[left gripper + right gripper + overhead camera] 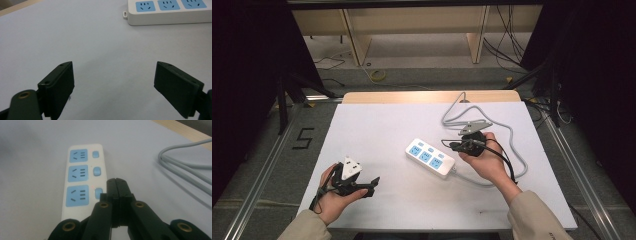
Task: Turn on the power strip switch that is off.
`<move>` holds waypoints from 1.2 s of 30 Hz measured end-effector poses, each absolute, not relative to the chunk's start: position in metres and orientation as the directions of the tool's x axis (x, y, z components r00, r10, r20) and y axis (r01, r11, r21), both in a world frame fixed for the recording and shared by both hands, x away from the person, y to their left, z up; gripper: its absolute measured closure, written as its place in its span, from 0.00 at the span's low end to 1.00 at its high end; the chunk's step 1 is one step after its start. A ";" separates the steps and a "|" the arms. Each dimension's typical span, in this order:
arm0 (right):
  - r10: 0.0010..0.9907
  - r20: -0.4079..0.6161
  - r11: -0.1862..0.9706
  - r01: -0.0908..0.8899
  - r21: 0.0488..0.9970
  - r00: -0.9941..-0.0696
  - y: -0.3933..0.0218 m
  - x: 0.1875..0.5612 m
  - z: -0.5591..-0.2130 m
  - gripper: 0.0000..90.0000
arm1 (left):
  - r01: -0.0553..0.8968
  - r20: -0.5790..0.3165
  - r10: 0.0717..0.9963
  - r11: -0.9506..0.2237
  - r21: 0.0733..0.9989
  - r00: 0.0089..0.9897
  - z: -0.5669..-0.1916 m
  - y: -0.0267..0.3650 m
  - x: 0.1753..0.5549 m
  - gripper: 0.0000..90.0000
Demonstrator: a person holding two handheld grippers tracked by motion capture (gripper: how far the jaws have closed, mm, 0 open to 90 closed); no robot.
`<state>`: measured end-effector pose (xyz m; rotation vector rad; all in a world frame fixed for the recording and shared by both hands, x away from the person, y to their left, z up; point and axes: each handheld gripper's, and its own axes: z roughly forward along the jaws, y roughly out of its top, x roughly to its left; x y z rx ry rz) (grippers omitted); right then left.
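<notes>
A white power strip (430, 157) with three blue sockets and three switch buttons lies at the middle of the white table top (377, 125). My right gripper (445, 144) is shut with nothing between its jaws. In the right gripper view its tip (116, 181) hovers beside the strip (77, 177), just right of the nearest switch button (98, 192). My left gripper (372, 186) sits near the front left of the table, open and empty. From the left gripper view (113, 75) the strip (170, 12) lies ahead to the upper right, well apart from the jaws.
The strip's grey cable (512, 140) loops across the right half of the table and runs off the far edge; it also appears in the right gripper view (185, 170). A wooden strip (412, 96) borders the table's far side. Loose cables lie on the floor beyond.
</notes>
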<state>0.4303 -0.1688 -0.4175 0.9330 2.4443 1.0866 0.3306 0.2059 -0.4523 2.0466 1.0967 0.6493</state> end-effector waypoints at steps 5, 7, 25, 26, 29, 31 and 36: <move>0.666 -0.019 0.509 0.435 0.742 -0.746 -0.163 0.433 -0.417 1.00 | 0.490 0.100 0.850 -0.390 0.780 0.518 -0.452 0.204 0.330 0.18; 0.660 -0.019 0.518 0.437 0.736 -0.751 -0.160 0.435 -0.418 1.00 | 0.490 0.098 0.850 -0.389 0.780 0.518 -0.452 0.204 0.329 0.18; 0.655 -0.009 0.529 0.450 0.720 -0.756 -0.146 0.448 -0.419 1.00 | 0.494 0.091 0.849 -0.386 0.779 0.521 -0.453 0.204 0.330 0.18; 0.655 -0.007 0.529 0.451 0.719 -0.756 -0.145 0.448 -0.419 1.00 | 0.494 0.091 0.849 -0.386 0.779 0.520 -0.453 0.204 0.330 0.18; 0.650 -0.004 0.534 0.454 0.713 -0.760 -0.140 0.450 -0.419 1.00 | 0.493 0.092 0.848 -0.388 0.779 0.522 -0.453 0.204 0.330 0.18; 0.649 -0.006 0.538 0.453 0.711 -0.761 -0.138 0.451 -0.419 1.00 | 0.492 0.094 0.847 -0.390 0.778 0.523 -0.453 0.204 0.329 0.18; 0.648 0.001 0.537 0.457 0.709 -0.762 -0.135 0.452 -0.417 1.00 | 0.496 0.090 0.848 -0.388 0.777 0.522 -0.454 0.204 0.330 0.18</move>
